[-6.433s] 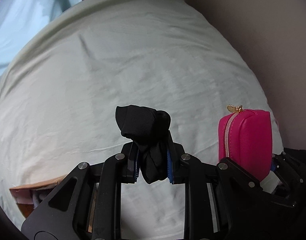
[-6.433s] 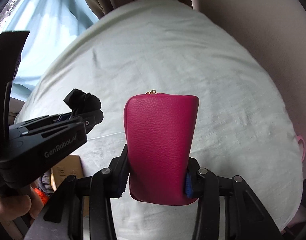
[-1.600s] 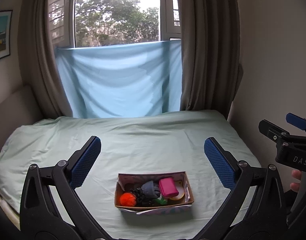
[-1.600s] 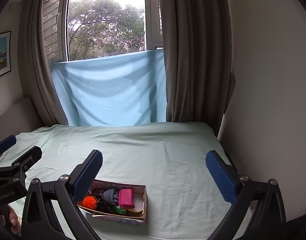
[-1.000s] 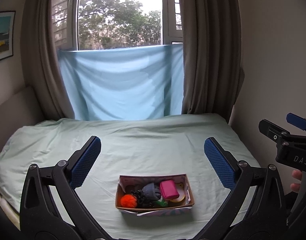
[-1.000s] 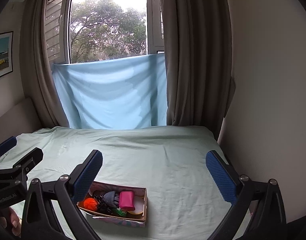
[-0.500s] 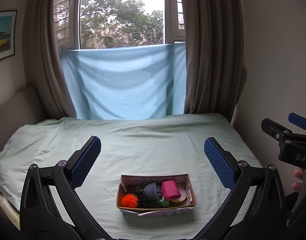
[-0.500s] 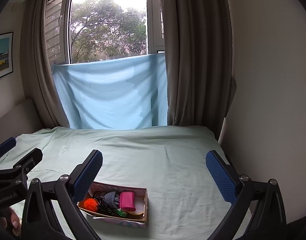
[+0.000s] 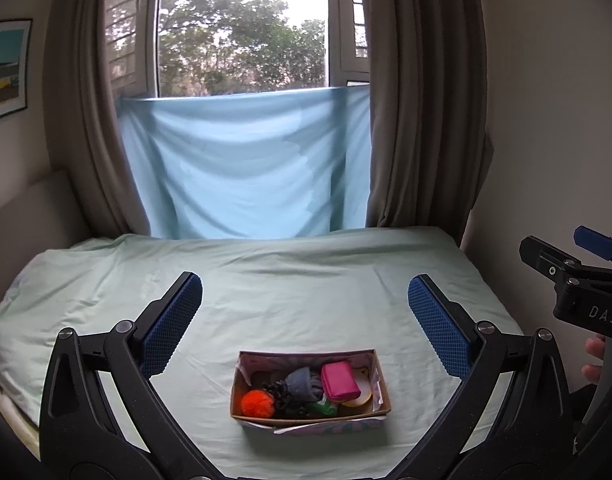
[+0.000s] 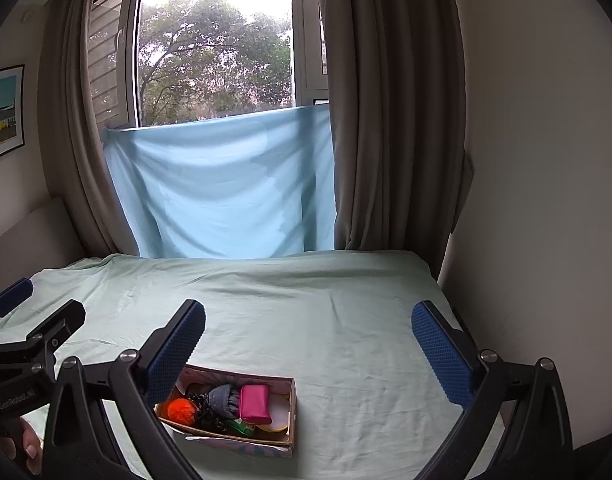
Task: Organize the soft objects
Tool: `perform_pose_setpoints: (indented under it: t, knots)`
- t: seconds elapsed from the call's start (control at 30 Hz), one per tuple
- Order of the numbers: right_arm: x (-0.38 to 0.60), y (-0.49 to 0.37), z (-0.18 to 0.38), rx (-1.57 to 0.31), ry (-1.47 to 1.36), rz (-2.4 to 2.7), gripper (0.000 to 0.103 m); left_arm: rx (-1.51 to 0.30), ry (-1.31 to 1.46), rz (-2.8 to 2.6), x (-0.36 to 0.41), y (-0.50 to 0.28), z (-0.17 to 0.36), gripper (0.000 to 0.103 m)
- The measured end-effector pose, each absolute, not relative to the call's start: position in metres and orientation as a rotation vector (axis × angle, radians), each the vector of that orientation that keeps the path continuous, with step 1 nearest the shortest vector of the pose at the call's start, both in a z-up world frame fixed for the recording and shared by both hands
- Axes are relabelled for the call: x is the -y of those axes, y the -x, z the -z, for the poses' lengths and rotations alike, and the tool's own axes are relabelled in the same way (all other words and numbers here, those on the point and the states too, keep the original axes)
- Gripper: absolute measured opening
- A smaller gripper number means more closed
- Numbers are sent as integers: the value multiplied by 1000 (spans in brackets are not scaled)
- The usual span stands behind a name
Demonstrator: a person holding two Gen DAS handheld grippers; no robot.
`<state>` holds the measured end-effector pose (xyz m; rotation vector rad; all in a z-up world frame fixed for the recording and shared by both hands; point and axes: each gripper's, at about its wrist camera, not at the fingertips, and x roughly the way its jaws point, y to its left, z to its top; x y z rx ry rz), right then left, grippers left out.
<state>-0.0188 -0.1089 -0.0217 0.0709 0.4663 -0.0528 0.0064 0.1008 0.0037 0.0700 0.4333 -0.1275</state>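
Since a moment ago I've drifted slightly; the box (image 9: 310,390) sits filled near the bed's (image 9: 306,292) front edge. Both left tongs (image 9: 306,320) and right tongs (image 10: 308,344) gape empty. I'd retreat steadily, clear of it.

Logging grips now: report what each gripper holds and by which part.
Nothing is held. The left gripper and right gripper are both open and empty; the pink pouch lies in the box.
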Motion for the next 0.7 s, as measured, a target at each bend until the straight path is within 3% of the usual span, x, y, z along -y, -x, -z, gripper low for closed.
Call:
perform_pose_setpoints:
  t: [0.7]
  knots:
    - [106, 9, 24, -478, -77, 62, 103, -416, -56, 133, -105, -16, -2, 103]
